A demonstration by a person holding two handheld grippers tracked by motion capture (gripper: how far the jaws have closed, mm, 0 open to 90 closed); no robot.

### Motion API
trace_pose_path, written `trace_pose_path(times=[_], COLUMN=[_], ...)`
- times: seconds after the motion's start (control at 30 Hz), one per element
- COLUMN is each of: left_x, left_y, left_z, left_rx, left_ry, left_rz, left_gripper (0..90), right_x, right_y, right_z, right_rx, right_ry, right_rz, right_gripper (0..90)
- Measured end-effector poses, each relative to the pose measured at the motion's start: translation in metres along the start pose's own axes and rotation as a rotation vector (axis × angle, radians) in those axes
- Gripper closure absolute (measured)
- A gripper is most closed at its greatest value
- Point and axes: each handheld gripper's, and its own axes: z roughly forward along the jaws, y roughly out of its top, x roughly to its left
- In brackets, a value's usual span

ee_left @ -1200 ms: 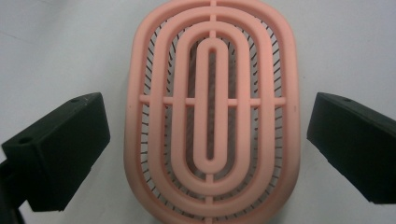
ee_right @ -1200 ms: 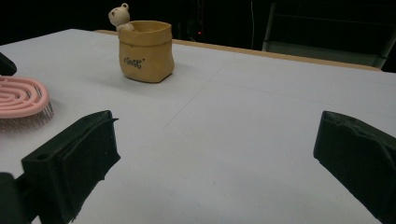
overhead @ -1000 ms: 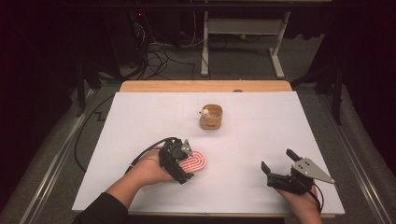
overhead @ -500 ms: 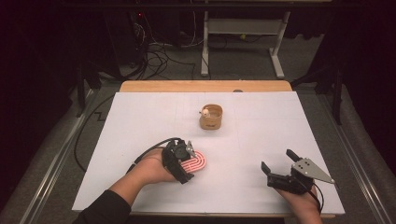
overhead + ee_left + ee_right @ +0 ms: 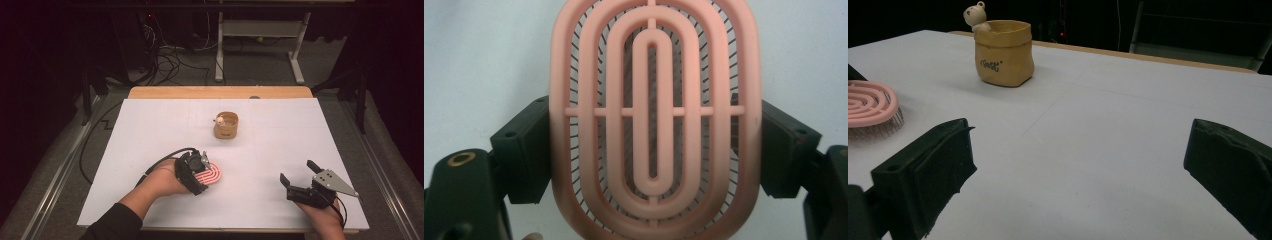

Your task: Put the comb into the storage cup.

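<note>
- Vs a sec ago: left gripper (image 5: pixel 202 172) sits at the same spot on the counter (image 5: pixel 150 130), front-left; right gripper (image 5: pixel 300 181) also unmoved at front-right. Pink brush (image 5: pixel 209 173) lies where it did; tan pot (image 5: pixel 226 125) w/ the small bear figure (image 5: pixel 218 120) on its rim unchanged at counter centre-back.
- The one change: left jaws have just been closing, w/ the brush between them.
- Left gripper (image 5: pixel 649 150) now: jaws stand fairly wide, one black pad on each long side of the oval brush (image 5: pixel 651 115). In the left gripper view both pads meet the brush's pink rim at about mid-length; looks like contact both sides, so it grips the brush across its width.
- Brush: pink oval frame w/ concentric loops and a cross bar, dark bristles showing through the gaps, back facing up. Rests on the white counter sheet, not lifted as far as the high view shows. A fingertip shows at the bottom edge of the left gripper view.
- Right gripper (image 5: pixel 1078 175): jaws wide open, nothing between them but bare counter (image 5: pixel 1128 125). Touches no item; held low near the counter's front edge, well apart from the brush.
- Right gripper view: pot (image 5: pixel 1003 52) ahead-left w/ bear (image 5: pixel 975 15) peeking over its rim, script on its side; brush (image 5: pixel 870 107) edge at far left, bristles down.
- Pot is well apart from both grippers.
</note>
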Motion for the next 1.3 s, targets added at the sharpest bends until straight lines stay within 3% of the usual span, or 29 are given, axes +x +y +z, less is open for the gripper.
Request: trace_pose_path(times=[1.07,1.3], left_x=[0.002,0.006], left_y=[-0.001,-0.003], left_z=[-0.004,-0.01], left_rx=[-0.024,-0.042], left_ry=[0.008,-0.008], left_rz=[-0.013,-0.046], left_gripper=[18.3,18.3], right_x=[0.0,-0.001], right_y=[-0.001,-0.001], right_z=[0.0,0.0], right_rx=[0.002,0.004], right_ry=[0.0,0.001], right_rz=[0.003,0.004], right_gripper=[0.0,0.0])
